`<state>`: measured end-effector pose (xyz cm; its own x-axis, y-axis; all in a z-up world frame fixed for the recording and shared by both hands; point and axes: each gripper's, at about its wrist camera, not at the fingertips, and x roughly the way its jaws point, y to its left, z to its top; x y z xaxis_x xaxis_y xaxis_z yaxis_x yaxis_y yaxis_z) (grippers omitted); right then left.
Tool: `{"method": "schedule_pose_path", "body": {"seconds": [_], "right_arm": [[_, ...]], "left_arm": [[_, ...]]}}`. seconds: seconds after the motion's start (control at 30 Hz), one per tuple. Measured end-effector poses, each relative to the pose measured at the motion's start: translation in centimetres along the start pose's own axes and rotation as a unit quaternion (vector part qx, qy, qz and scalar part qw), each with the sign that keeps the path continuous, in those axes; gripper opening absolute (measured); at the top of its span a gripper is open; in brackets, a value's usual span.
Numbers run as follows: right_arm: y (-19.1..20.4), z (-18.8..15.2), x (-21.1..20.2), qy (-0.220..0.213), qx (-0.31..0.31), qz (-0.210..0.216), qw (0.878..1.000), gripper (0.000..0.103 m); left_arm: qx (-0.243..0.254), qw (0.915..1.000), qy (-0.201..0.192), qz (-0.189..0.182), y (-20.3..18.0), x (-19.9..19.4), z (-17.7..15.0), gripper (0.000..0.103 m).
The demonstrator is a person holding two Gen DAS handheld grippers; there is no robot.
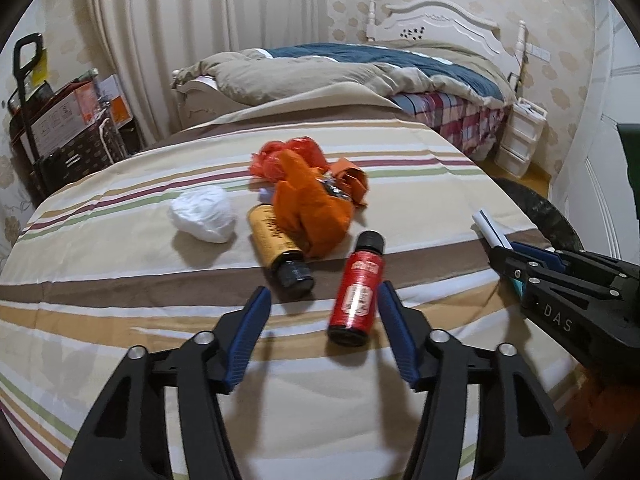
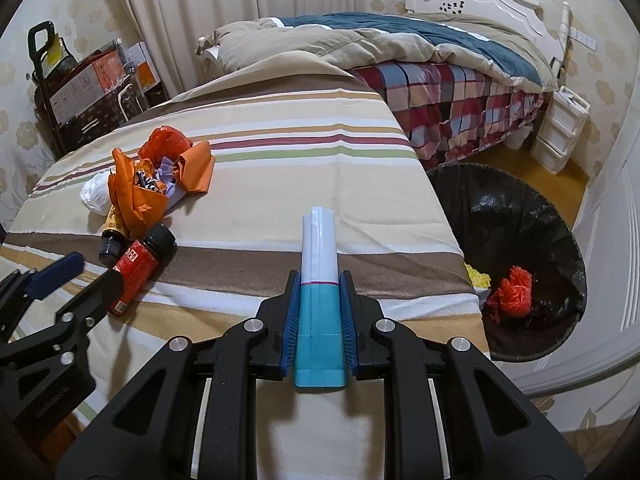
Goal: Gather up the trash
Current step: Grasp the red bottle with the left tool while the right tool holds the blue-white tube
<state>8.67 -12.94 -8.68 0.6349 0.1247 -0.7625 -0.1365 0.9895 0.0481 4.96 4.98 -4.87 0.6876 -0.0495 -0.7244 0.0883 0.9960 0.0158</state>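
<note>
My left gripper (image 1: 322, 300) is open, its blue pads on either side of a red bottle (image 1: 356, 288) lying on the striped cloth; the bottle sits close to the right pad. A yellow bottle (image 1: 276, 246), orange wrappers (image 1: 310, 196) and a white crumpled bag (image 1: 202, 214) lie just beyond. My right gripper (image 2: 319, 284) is shut on a white and teal carton (image 2: 320, 280), held above the table near its right edge. The right gripper also shows in the left wrist view (image 1: 500, 246). The left gripper shows in the right wrist view (image 2: 86, 270) by the red bottle (image 2: 138, 266).
A bin with a black liner (image 2: 516, 216) stands on the floor right of the table, holding red and yellow scraps (image 2: 514, 290). A bed (image 2: 420, 56) lies behind. Boxes on a cart (image 2: 84, 84) stand at the far left. White drawers (image 2: 560, 132) stand by the bed.
</note>
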Motion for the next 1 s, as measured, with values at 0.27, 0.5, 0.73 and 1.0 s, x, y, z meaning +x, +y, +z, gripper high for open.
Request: {"method": "schedule_pose_path", "body": {"seconds": [0.27, 0.5, 0.73, 1.0], "right_arm": [[-0.1, -0.1, -0.1, 0.000, 0.003, 0.005, 1.000, 0.020], [-0.1, -0.1, -0.1, 0.000, 0.003, 0.006, 1.000, 0.020], [0.0, -0.2, -0.1, 0.000, -0.001, 0.004, 1.000, 0.020], [0.1, -0.2, -0.3, -0.004, 0.000, 0.004, 1.000, 0.019]], "left_arm": [[0.013, 0.9995, 0.028, -0.011, -1.3, 1.4, 0.3, 0.036], [0.014, 0.9991, 0.038, -0.014, -1.5, 1.7, 0.2, 0.032], [0.018, 0.9990, 0.037, -0.014, -1.6, 1.8, 0.2, 0.027], [-0.001, 0.9992, 0.029, -0.029, -1.2, 1.3, 0.1, 0.027]]}}
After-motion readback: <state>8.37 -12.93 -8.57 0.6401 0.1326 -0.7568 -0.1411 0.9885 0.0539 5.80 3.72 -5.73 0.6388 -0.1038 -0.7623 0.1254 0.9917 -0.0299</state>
